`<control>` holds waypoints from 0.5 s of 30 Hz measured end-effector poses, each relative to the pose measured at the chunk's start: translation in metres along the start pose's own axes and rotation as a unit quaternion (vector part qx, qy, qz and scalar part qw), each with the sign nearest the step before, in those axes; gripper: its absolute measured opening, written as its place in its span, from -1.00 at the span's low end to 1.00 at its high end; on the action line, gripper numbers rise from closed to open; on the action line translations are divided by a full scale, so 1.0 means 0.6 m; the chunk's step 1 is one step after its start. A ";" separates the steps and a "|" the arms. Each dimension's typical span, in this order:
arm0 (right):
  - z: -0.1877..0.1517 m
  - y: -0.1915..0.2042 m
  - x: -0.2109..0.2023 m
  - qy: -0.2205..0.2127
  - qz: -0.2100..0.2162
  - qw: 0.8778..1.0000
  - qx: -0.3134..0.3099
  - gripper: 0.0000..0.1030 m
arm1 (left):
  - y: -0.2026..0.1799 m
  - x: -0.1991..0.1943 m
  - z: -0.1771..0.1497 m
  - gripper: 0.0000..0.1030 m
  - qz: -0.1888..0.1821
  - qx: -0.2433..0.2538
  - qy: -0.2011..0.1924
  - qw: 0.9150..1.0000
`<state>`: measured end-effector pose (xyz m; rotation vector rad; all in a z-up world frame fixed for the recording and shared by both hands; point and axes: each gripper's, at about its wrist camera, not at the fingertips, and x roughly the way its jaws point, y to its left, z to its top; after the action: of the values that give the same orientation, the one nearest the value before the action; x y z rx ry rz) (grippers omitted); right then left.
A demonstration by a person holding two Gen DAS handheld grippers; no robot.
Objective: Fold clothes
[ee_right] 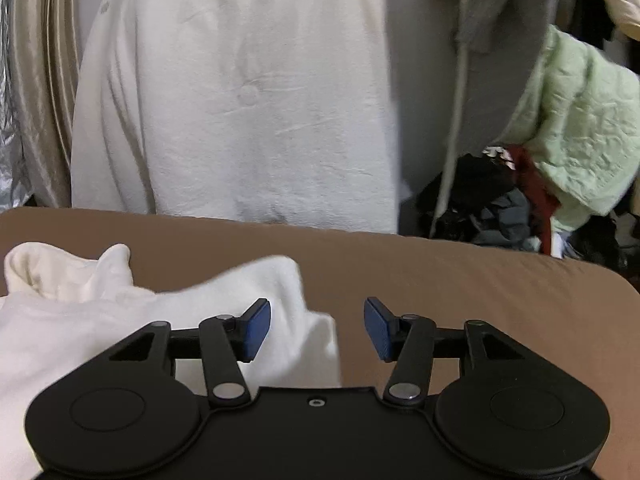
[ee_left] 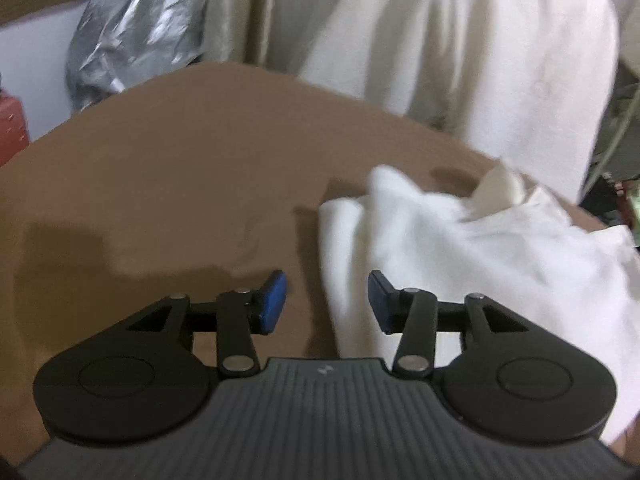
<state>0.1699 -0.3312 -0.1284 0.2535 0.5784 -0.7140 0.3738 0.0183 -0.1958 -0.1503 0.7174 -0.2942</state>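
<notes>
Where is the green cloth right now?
The green cloth shows only in the right wrist view, at the far right, hanging beyond the brown table, above a dark pile of clothes.

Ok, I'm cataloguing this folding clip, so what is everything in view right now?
white garment: one, white, crumpled on the brown surface, below both grippers
brown surface: one, brown, under the garment
hanging white cloth: one, off-white, behind the surface
beige curtain: one, beige, left of the hanging cloth
silver sheet: one, silver, crinkled, far left
green cloth: one, pale green, draped at right
dark clothes pile: one, black, grey and red, under the green cloth
left gripper: one, black with blue pads, open, holding nothing
right gripper: one, same, open, holding nothing
</notes>
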 end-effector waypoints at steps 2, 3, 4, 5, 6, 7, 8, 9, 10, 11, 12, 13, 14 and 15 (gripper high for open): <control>-0.012 -0.028 -0.015 0.011 0.026 0.999 0.030 0.11 | -0.009 0.002 0.002 0.03 -0.026 0.000 -0.010 1.000; -0.018 -0.041 -0.019 0.018 0.039 0.998 0.047 0.11 | -0.014 0.006 0.003 0.06 -0.040 -0.002 -0.013 0.999; -0.025 -0.054 -0.023 0.026 0.051 0.996 0.065 0.11 | -0.020 0.010 0.002 0.17 -0.055 -0.003 -0.008 0.998; -0.032 -0.066 -0.025 0.037 0.064 0.994 0.084 0.11 | -0.028 0.019 -0.003 0.43 -0.068 0.002 0.012 0.998; -0.040 -0.077 -0.023 0.052 0.079 0.990 0.103 0.11 | -0.036 0.031 -0.009 0.61 -0.076 0.011 0.040 0.996; -0.050 -0.086 -0.023 0.069 0.095 0.985 0.122 0.11 | -0.046 0.043 -0.016 0.85 -0.077 0.023 0.071 0.994; -0.063 -0.092 -0.026 0.089 0.112 0.980 0.140 0.11 | -0.057 0.055 -0.025 0.86 -0.066 0.040 0.099 0.992; -0.078 -0.094 -0.031 0.101 0.122 0.976 0.148 0.11 | -0.067 0.064 -0.036 0.86 -0.051 0.061 0.110 0.991; -0.094 -0.092 -0.038 0.108 0.128 0.975 0.149 0.12 | -0.074 0.067 -0.047 0.80 -0.041 0.082 0.103 0.990; -0.110 -0.090 -0.043 0.115 0.132 0.974 0.146 0.12 | -0.075 0.066 -0.054 0.17 -0.038 0.091 0.092 0.991; -0.125 -0.085 -0.046 0.121 0.133 0.974 0.137 0.12 | -0.074 0.065 -0.058 -0.34 -0.037 0.091 0.086 0.991; -0.139 -0.078 -0.047 0.124 0.134 0.975 0.122 -0.06 | -0.069 0.061 -0.057 -0.67 -0.040 0.076 0.085 0.993; -0.148 -0.069 -0.054 0.113 0.135 0.979 0.101 -0.81 | -0.058 0.052 -0.050 -0.72 -0.043 0.046 0.085 0.994; -0.151 -0.059 -0.064 0.087 0.134 0.984 0.077 -0.85 | -0.051 0.036 -0.043 -0.75 -0.042 0.026 0.077 0.996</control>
<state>0.0855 -0.2995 -0.1808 0.5320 0.6421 -0.4788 0.3656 -0.0183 -0.2213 -0.1090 0.8567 -0.4075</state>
